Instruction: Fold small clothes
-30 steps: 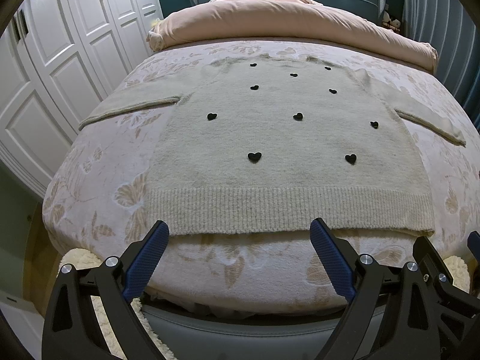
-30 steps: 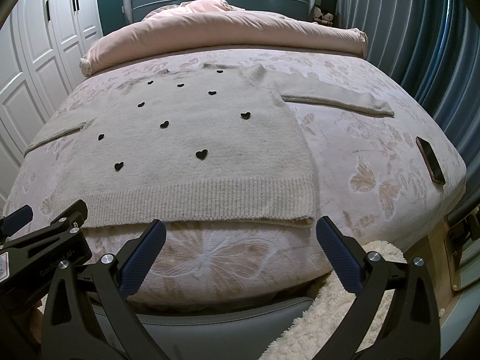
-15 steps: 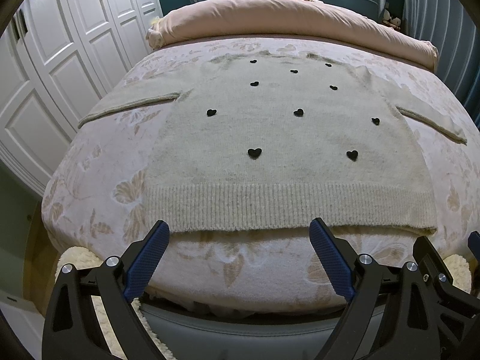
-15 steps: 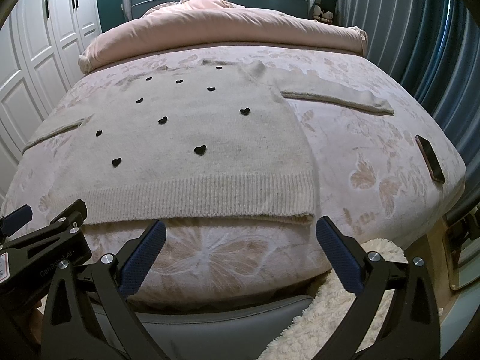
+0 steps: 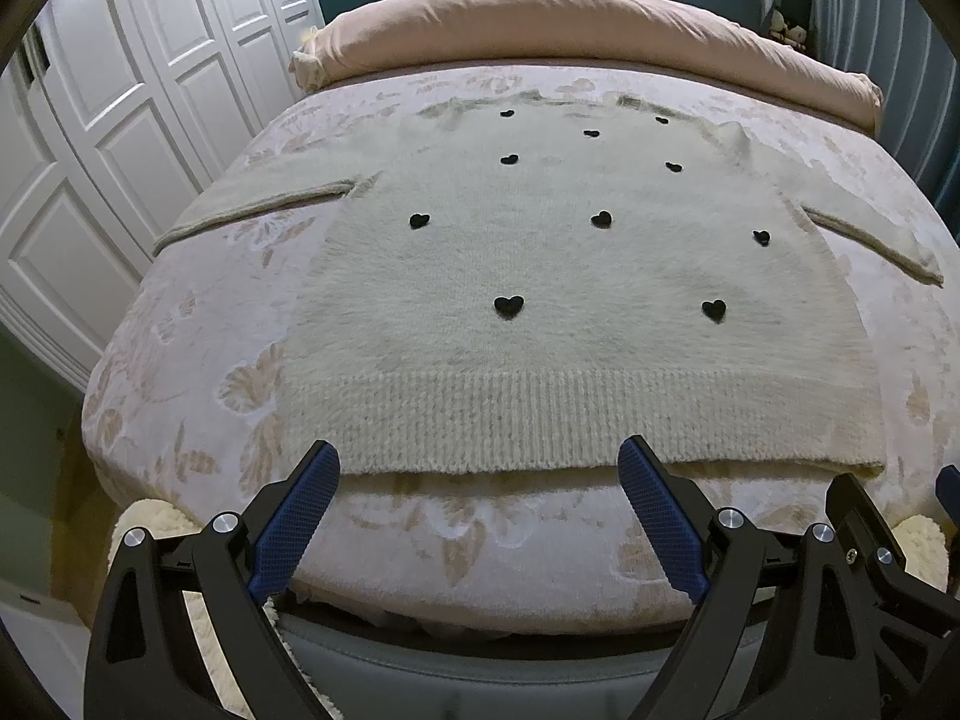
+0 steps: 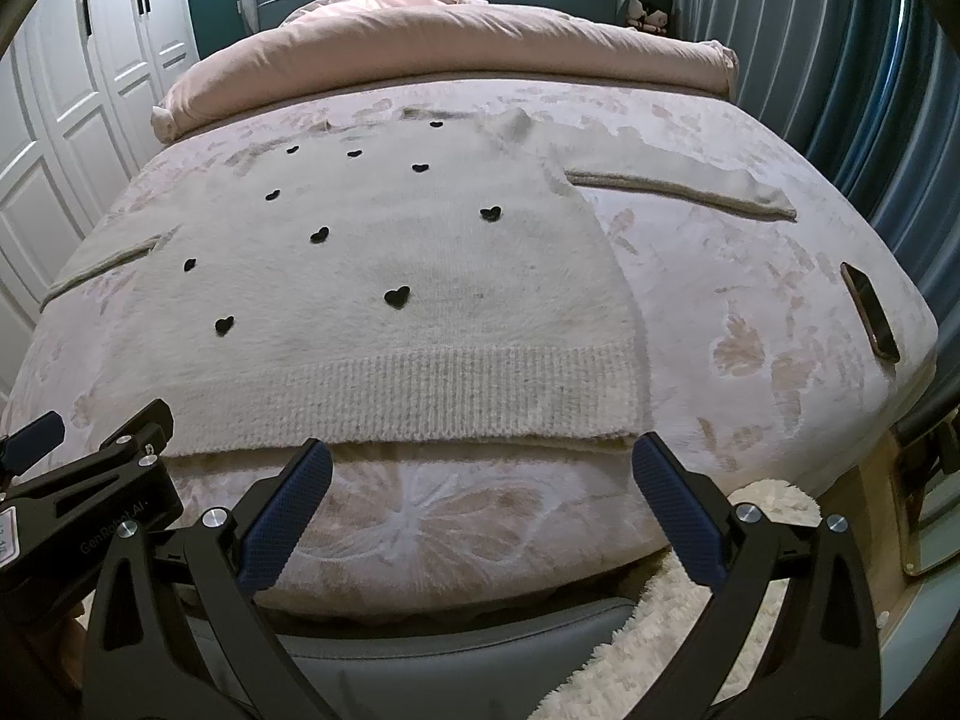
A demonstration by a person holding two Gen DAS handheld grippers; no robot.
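Observation:
A cream knit sweater point(image 5: 576, 276) point(image 6: 420, 264) dotted with small black hearts lies flat on the bed, front up, both sleeves spread sideways, its ribbed hem toward me. My left gripper point(image 5: 480, 462) stands open just short of the hem's left half, nothing between its blue pads. Open too, my right gripper point(image 6: 480, 456) sits just short of the hem's right half, near the sweater's right corner. The left gripper's black frame point(image 6: 90, 480) shows at the lower left of the right wrist view.
The bed has a pale floral cover point(image 5: 180, 324) and a pink duvet point(image 5: 570, 18) rolled up at the head. A dark phone point(image 6: 870, 309) lies near the bed's right edge. White wardrobe doors point(image 5: 108, 138) line the left; a fluffy white rug point(image 6: 690, 630) lies below.
Both grippers have crept forward toward the bed; the sweater's hem now sits closer to the fingertips. Jaws unchanged, sweater undisturbed.

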